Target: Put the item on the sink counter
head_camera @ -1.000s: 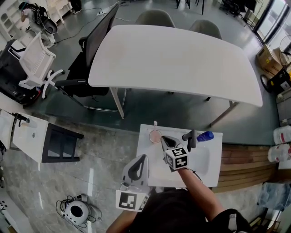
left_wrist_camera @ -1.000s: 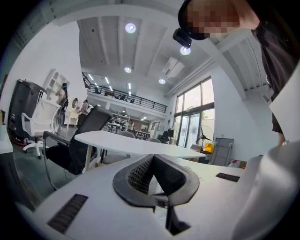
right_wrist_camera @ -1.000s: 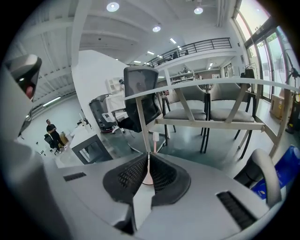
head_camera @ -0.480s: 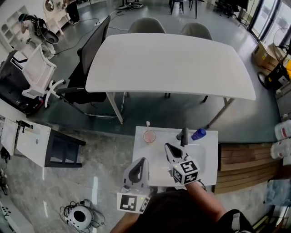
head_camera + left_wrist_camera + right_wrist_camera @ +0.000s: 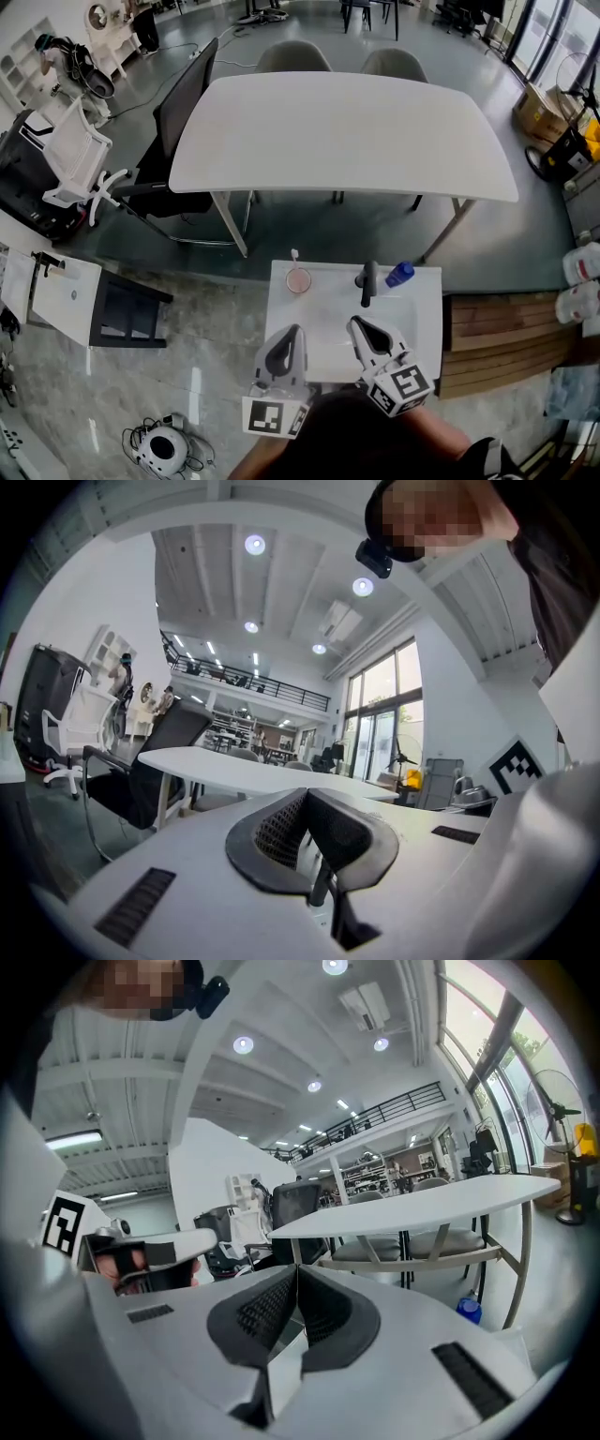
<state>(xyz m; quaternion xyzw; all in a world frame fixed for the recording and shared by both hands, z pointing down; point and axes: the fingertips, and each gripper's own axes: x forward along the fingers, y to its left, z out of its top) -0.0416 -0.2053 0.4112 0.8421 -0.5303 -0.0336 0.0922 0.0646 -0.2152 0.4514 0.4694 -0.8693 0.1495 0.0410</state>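
Observation:
A white sink counter (image 5: 412,328) stands just below me in the head view. On its far edge are a pink cup (image 5: 298,280) holding a toothbrush, a black faucet (image 5: 367,282) and a blue bottle (image 5: 399,274). My left gripper (image 5: 296,331) hovers at the counter's near left corner, shut and empty. My right gripper (image 5: 357,324) is over the basin's near side, well short of the cup, also shut with nothing in it. The left gripper (image 5: 307,802) and right gripper (image 5: 296,1277) each show their pads pressed together. The blue bottle (image 5: 469,1309) appears low right in the right gripper view.
A large white table (image 5: 342,131) with grey chairs (image 5: 294,57) stands beyond the sink. A black office chair (image 5: 178,122) is at its left end. A wooden bench (image 5: 497,328) lies right of the sink, a small white cabinet (image 5: 56,291) to the left, and cables (image 5: 155,436) on the floor.
My right gripper has drawn back from beside the cup and faucet toward my body. The cup stays on the counter. The left gripper has held its place.

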